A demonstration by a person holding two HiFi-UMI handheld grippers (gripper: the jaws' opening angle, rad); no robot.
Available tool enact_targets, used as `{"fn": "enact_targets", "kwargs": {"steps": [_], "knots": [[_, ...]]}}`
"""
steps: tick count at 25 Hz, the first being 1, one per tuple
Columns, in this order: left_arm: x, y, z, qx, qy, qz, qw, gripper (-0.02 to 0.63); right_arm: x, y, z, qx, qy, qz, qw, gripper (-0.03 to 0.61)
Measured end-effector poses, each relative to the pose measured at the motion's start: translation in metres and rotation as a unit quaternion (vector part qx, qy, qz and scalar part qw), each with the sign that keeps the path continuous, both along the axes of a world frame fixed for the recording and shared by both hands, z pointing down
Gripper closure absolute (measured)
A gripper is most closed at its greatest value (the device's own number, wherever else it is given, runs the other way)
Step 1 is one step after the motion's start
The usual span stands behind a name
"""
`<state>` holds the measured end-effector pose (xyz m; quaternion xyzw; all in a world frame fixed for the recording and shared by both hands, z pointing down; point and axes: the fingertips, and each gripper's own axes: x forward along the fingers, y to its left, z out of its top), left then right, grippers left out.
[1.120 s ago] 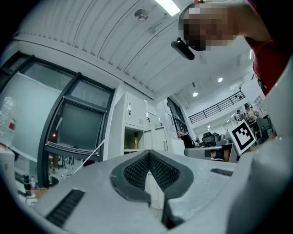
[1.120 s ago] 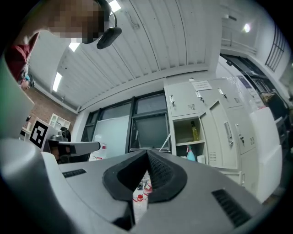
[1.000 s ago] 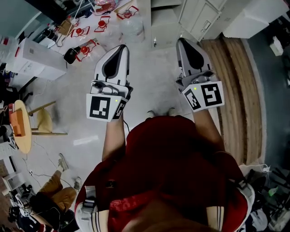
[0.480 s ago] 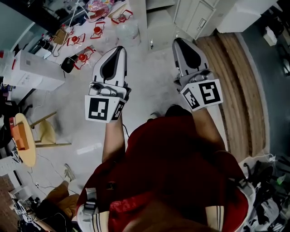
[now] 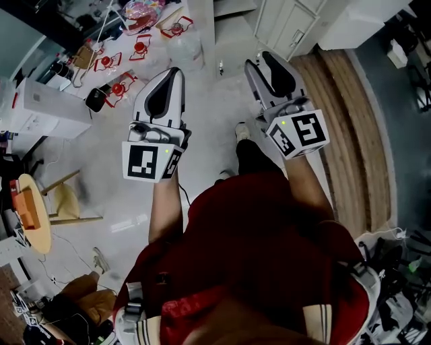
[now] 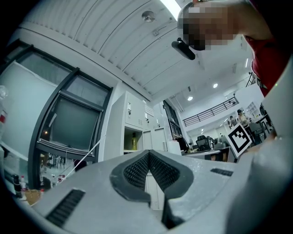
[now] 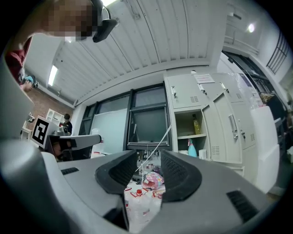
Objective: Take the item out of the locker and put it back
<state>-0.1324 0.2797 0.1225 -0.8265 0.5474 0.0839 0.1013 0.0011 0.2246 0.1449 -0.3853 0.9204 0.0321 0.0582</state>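
Observation:
The white locker (image 7: 206, 119) stands ahead with one door (image 7: 229, 128) swung open. On its shelves are a yellow bottle (image 7: 196, 124), a blue spray bottle (image 7: 191, 148) and a white item (image 7: 203, 154). The left gripper view shows the same open compartment with the yellow bottle (image 6: 133, 140). My left gripper (image 6: 149, 155) is shut and empty, pads touching, held out at chest height (image 5: 172, 74). My right gripper (image 7: 149, 159) is beside it (image 5: 259, 62), its jaws opening with nothing between them. Both are well short of the locker (image 5: 286, 27).
Water bottles with red handles (image 5: 138, 48) and a pink patterned object (image 5: 138, 10) lie on the floor at the left front. A white box (image 5: 47, 101) and a round wooden table (image 5: 30, 209) stand left. A wooden strip (image 5: 350, 121) runs along the right.
The right gripper's jaws have parted from shut. The person has stepped forward, one foot now showing, and the lockers have drawn slightly nearer. The left gripper stays shut.

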Motion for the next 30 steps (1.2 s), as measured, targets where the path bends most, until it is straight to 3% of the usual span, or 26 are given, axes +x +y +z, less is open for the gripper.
{"fn": "enact_targets", "kwargs": {"steps": [10, 30], "knots": [[-0.004, -0.064, 0.0, -0.007, -0.008, -0.015, 0.9998, 0.607, 0.005, -0.074, 0.0, 0.0, -0.002, -0.008, 1.0, 0.416], [-0.005, -0.277, 0.01, -0.024, -0.014, -0.055, 0.9981, 0.607, 0.005, -0.298, 0.013, -0.01, 0.009, -0.038, 0.999, 0.399]]}}
